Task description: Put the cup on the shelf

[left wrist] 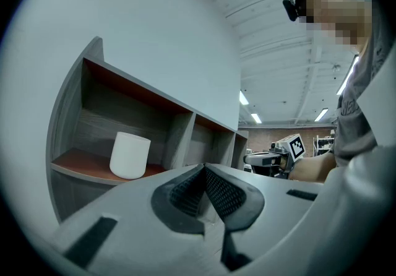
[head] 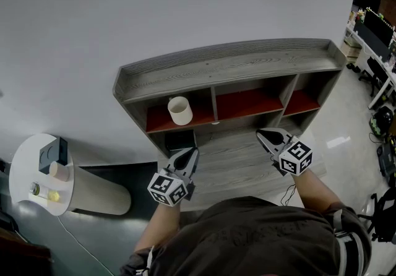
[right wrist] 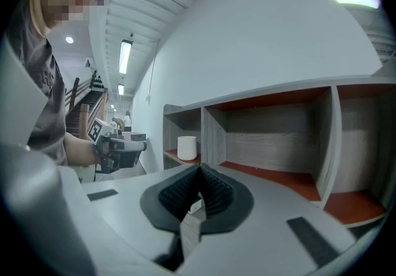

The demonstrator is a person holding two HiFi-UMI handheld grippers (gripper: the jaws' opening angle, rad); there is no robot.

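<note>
White cup (head: 180, 111) stands upright in the left-end compartment of the grey shelf (head: 229, 61), on its red floor near the front edge, touching nothing else. Left gripper (head: 185, 158) hangs above the left edge of the desktop (head: 238, 157), jaws pressed together, nothing between them. Right gripper (head: 263, 134) is by the desktop's right edge, clenched the same way and empty. Marker cubes (head: 167, 188) show black-and-white squares only (shirt print too faint to read).
</note>
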